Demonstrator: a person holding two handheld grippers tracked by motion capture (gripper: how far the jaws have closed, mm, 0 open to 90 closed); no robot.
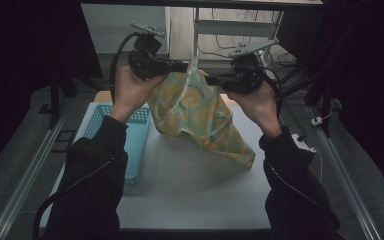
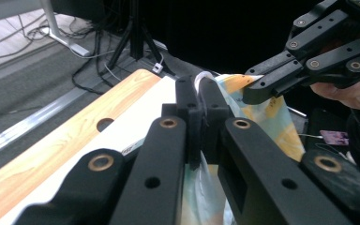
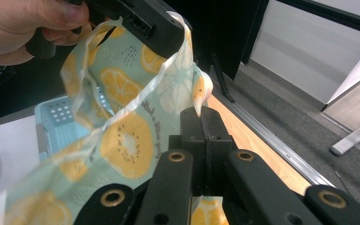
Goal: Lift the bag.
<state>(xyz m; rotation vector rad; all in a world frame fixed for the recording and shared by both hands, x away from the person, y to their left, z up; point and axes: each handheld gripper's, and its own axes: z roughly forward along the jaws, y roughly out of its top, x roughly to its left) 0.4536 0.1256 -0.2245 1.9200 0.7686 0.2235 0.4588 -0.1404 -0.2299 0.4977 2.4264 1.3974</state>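
A thin plastic bag [image 1: 200, 117] printed with yellow citrus slices on pale green hangs above the white table [image 1: 195, 185], its low corner touching the surface. My left gripper [image 1: 182, 66] is shut on the bag's top rim, and my right gripper [image 1: 211, 79] is shut on the rim just to its right. In the left gripper view the black jaws [image 2: 200, 89] pinch the bag's [image 2: 272, 117] white edge, with the right gripper [image 2: 262, 86] close by. In the right gripper view the jaws [image 3: 200, 115] clamp the bag's [image 3: 126, 136] rim, and the left gripper [image 3: 145, 23] holds the far rim.
A light blue perforated basket [image 1: 135, 135] lies on the left part of the table, also seen behind the bag as the basket [image 3: 58, 117]. A wooden strip [image 2: 75, 140] borders the table's far side. Cables and metal stands lie on the floor beyond.
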